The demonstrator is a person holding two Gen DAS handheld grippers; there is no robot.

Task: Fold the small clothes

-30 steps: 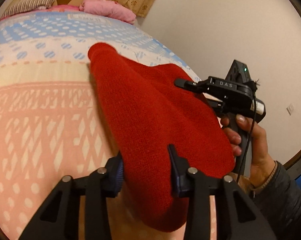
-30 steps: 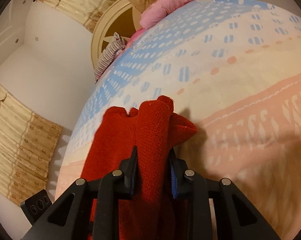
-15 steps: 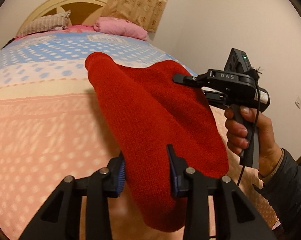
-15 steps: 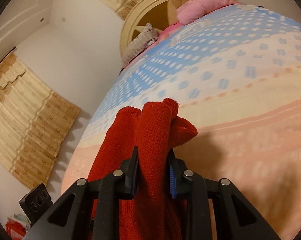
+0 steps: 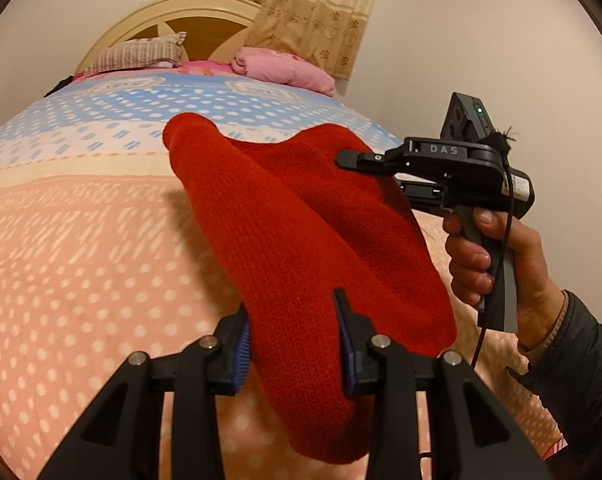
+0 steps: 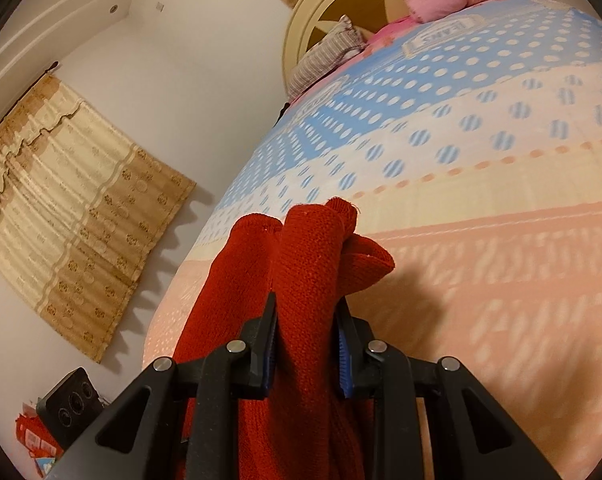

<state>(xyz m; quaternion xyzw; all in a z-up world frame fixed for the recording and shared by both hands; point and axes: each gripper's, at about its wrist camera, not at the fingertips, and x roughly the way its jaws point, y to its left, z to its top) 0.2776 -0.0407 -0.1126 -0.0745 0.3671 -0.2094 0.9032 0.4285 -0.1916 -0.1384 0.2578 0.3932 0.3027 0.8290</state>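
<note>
Red knit garment point(image 5: 301, 240) now lifted clear above bed point(image 5: 81, 260); your left tool point(image 5: 295, 344) and right tool point(image 6: 307, 340) both clamped on it, ready for fold.

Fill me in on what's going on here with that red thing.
A person is working over a bed with a handheld claw in each hand. Both claws are clamped on one red knitted garment: the left claw grips a thick fold at its near end, and the right claw pinches a bunched edge. The garment hangs in the air between them above the patterned bedspread, not yet laid down. A pink pillow and a striped one sit by the headboard.
</note>
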